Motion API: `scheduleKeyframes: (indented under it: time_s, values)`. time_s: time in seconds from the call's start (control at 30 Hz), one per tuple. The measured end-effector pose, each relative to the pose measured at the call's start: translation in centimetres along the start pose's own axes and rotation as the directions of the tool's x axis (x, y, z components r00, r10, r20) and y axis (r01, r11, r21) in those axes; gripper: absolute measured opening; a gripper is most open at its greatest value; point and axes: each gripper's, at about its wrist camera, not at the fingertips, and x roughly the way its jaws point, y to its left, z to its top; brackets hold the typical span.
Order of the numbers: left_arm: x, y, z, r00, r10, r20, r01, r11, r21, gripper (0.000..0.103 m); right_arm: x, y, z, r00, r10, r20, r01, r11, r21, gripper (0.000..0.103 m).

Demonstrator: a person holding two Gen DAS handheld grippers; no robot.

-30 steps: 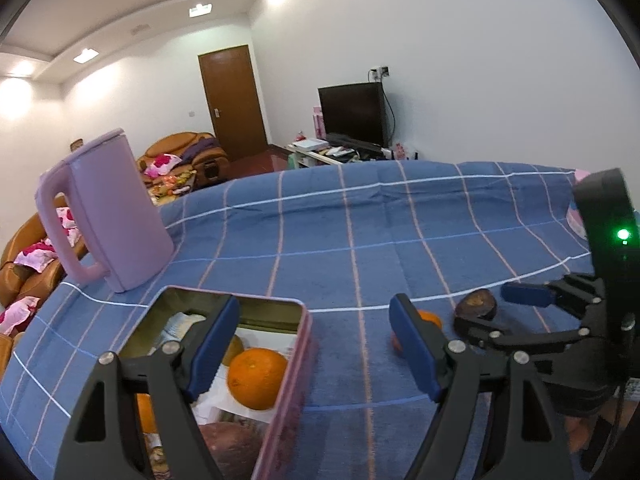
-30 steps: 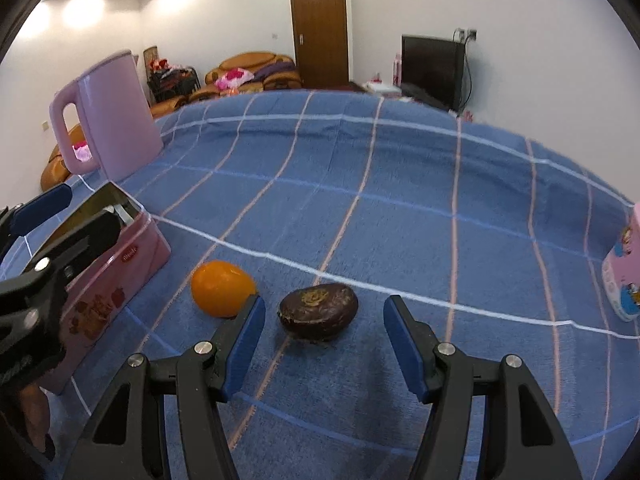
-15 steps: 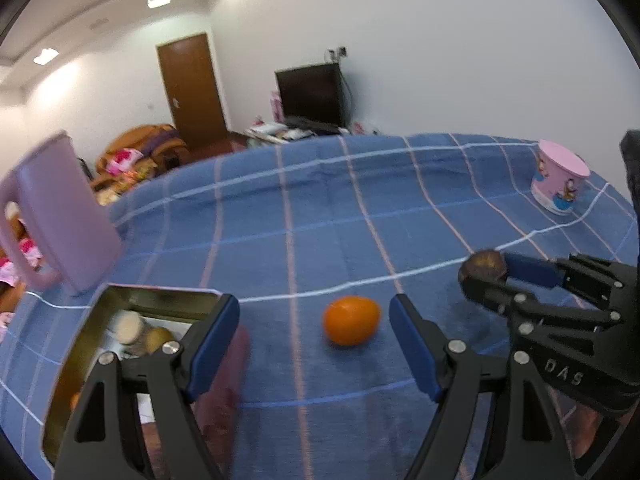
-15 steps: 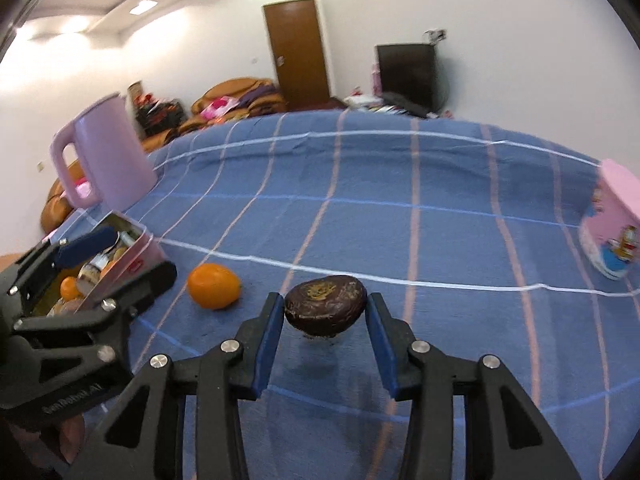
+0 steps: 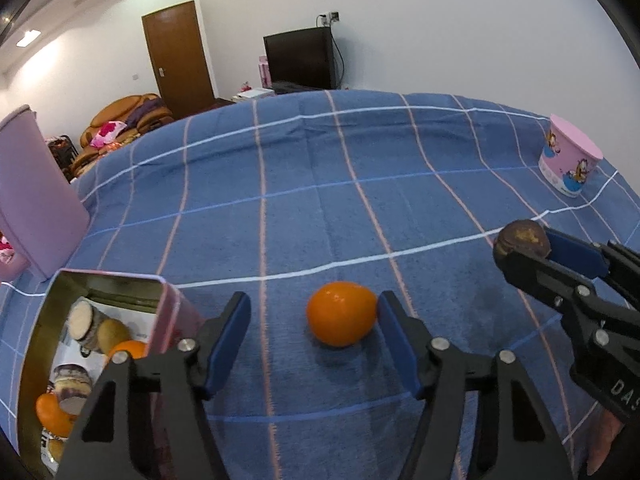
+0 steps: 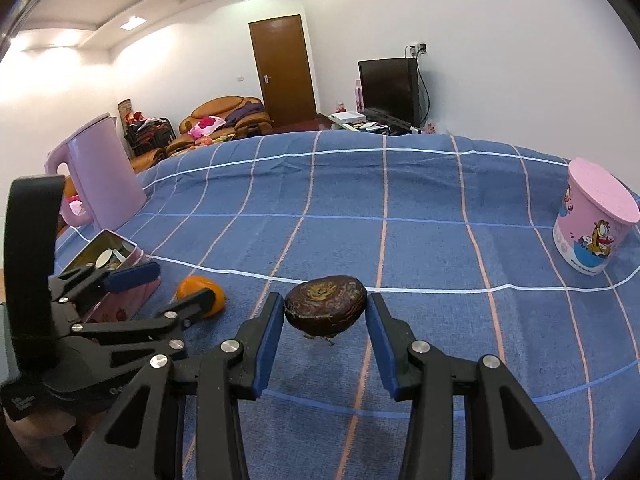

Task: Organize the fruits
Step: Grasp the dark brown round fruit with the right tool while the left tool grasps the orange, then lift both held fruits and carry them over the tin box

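An orange (image 5: 341,313) lies on the blue checked cloth between the open fingers of my left gripper (image 5: 314,322); its right side is close to the right pad. It also shows in the right wrist view (image 6: 202,295). My right gripper (image 6: 325,314) is shut on a dark brown wrinkled fruit (image 6: 326,305) and holds it above the cloth; the fruit also shows in the left wrist view (image 5: 521,241). An open pink tin (image 5: 170,300) at the left holds oranges and several other pieces.
A lilac kettle (image 6: 105,174) stands at the far left of the table. A pink cartoon cup (image 6: 596,220) stands at the right. The blue cloth (image 6: 400,208) covers the whole table. A sofa, door and TV are beyond.
My right gripper closed on the dark fruit and lifted it off the cloth. My left gripper swung right from the tin until the orange lay between its open fingers.
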Motion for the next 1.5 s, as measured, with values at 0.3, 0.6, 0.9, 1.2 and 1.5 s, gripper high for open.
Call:
scheduleKeyframes:
  time_s: [0.3,0.6,0.9,1.2,1.5]
  values:
    - [0.1,-0.5,-0.1,0.997,-0.083,-0.012,0.083,0.997,0.004,0.037,0.4,0.3,0.1,0.999,0.034,-0.008,-0.034,0.999,-0.015,0.045]
    - [0.0,-0.4,-0.2,0.994,-0.108,-0.015,0.107,0.994,-0.018,0.035,0.2,0.0,-0.1,0.999,0.043,-0.003,-0.043,0.999,0.012,0.045]
    - [-1.3,-0.4,-0.4,0.997,-0.052,0.049,0.053,0.999,-0.012,0.035,-0.3,0.3,-0.2,0.999,0.036,0.022,-0.035,0.999,-0.006,0.045]
    - [-2.6,-0.6,-0.4,0.993,-0.016,0.115,0.016,1.0,0.0,0.035,-1.0,0.8,-0.4,0.998,0.024,0.06,-0.022,0.999,-0.03,0.045]
    - [-3.3,-0.5,-0.7,0.988,-0.001,0.155,0.003,1.0,-0.008,0.035,-2.0,1.2,-0.5,0.993,0.003,0.117,0.003,0.999,-0.054,0.045]
